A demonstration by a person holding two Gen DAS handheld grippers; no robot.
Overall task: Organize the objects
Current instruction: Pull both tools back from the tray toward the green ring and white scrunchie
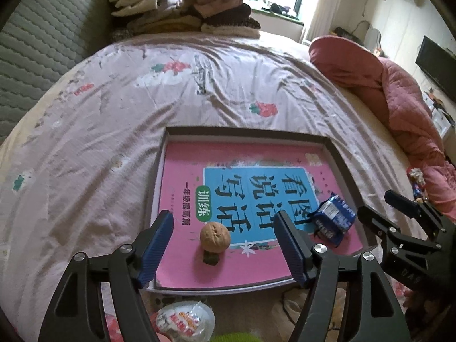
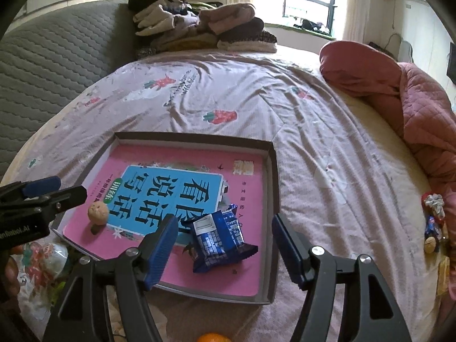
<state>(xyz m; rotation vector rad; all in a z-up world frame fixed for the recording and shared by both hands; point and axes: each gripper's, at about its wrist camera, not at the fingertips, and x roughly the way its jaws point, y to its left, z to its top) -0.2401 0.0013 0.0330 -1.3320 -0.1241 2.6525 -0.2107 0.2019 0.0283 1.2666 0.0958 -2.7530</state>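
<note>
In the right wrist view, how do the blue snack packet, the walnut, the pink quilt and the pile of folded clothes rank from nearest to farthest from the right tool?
1. Blue snack packet: between the open right tool fingers, lying on the pink book.
2. Walnut: on the book, to the left.
3. Pink quilt: bunched at the right bed edge.
4. Pile of folded clothes: far end, near the window.

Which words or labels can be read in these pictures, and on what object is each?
"看图说话写话": pink book in grey cardboard tray.
"训练": green badge on book.
"一年级提高篇": beside badge.
"...Robot.AI": black left gripper, partly cut off.
Blue snack packet: print too blurred.
</note>
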